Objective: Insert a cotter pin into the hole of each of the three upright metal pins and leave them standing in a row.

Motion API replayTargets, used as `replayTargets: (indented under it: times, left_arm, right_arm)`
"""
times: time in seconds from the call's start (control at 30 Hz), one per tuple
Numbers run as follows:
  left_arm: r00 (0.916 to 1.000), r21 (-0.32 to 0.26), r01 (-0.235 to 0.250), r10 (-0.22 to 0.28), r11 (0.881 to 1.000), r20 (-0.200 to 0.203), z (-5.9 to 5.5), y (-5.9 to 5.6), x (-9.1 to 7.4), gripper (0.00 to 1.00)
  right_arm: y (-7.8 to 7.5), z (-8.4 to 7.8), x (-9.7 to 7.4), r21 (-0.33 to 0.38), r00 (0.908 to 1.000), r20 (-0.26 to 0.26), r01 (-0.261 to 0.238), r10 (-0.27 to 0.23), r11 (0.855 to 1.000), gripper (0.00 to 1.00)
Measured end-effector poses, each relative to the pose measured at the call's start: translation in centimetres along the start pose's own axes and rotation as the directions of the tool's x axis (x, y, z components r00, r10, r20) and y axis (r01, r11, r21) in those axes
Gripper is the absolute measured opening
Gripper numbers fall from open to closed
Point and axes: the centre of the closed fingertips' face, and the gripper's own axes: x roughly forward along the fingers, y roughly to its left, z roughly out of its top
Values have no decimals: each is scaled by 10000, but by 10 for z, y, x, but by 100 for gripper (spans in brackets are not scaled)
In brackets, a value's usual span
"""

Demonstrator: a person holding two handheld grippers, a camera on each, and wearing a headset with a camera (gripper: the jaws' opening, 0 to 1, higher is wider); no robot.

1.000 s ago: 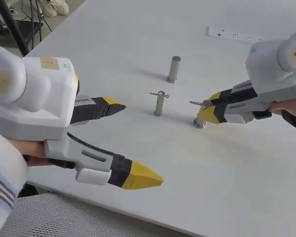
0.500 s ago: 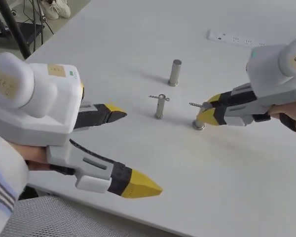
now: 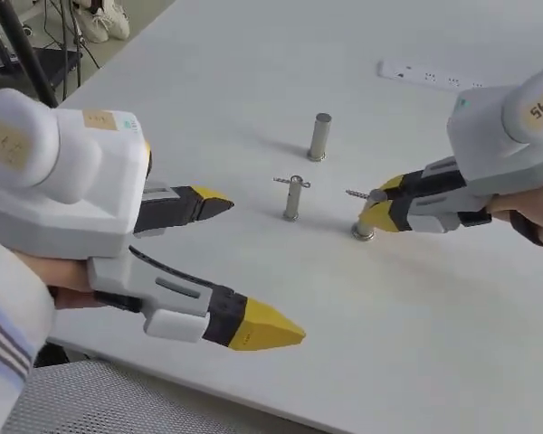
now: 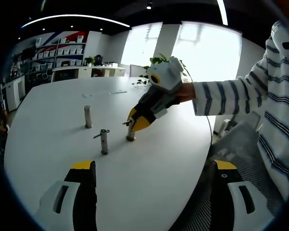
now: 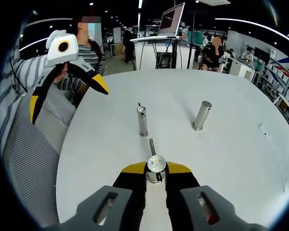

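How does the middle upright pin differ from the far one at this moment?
The middle pin has a cotter pin through its hole near the top, sticking out on both sides; the far pin carries none. The middle pin looks slimmer, the far pin stouter with a plain flat top. Both are bare metal and stand upright on the white table, apart from each other.

Upright grey middle pin (image 3: 293,201) has a cotter pin (image 3: 291,182) crosswise through its top. The bare pin (image 3: 320,136) stands at its 1 o'clock; the third pin (image 3: 364,231), at 4 o'clock, has a second cotter pin (image 3: 357,193) jutting out.
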Motion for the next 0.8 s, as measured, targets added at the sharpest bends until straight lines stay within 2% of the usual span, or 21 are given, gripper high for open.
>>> replayTargets:
  times: [0.1, 0.3, 0.33, 0.43, 0.53, 0.67, 0.77, 0.8]
  left_arm:
    - [9999, -62, -45, 45, 10000, 90, 2, 1, -2, 99]
    - [9989, -120, -224, 229, 9997, 408, 10, 3, -6, 99]
    - [9987, -121, -247, 252, 9996, 448, 11, 4, -7, 99]
    - [9972, -205, -329, 342, 9992, 668, 16, 6, -8, 99]
    - [9929, -436, -375, 421, 9983, 1109, 24, 7, -11, 99]
    - [9874, -596, -523, 606, 9969, 1464, 32, 10, -14, 99]
    - [9829, -627, -712, 807, 9955, 1658, 38, 13, -16, 99]
    - [9814, -608, -748, 843, 9953, 1726, 40, 14, -16, 99]
  right_arm:
    - [1, 2, -2, 94, 10000, 93, -23, 22, 10000, 10]
    - [-4, 16, -16, 73, 9970, 699, 316, -320, 9995, 17]
    - [-3, 18, -18, 160, 9965, 760, 338, -350, 9993, 20]
    - [3, 24, -27, 1045, 9928, 1158, 184, -305, 9944, 27]
    - [6, 27, -38, 1094, 9898, 1341, 338, -484, 9934, 34]
    - [13, 32, -53, 1448, 9833, 1634, 562, -799, 9879, 44]
    - [21, 37, -63, 2021, 9708, 2146, 636, -1075, 9773, 55]
    - [23, 37, -66, 2115, 9694, 2174, 674, -1142, 9751, 59]
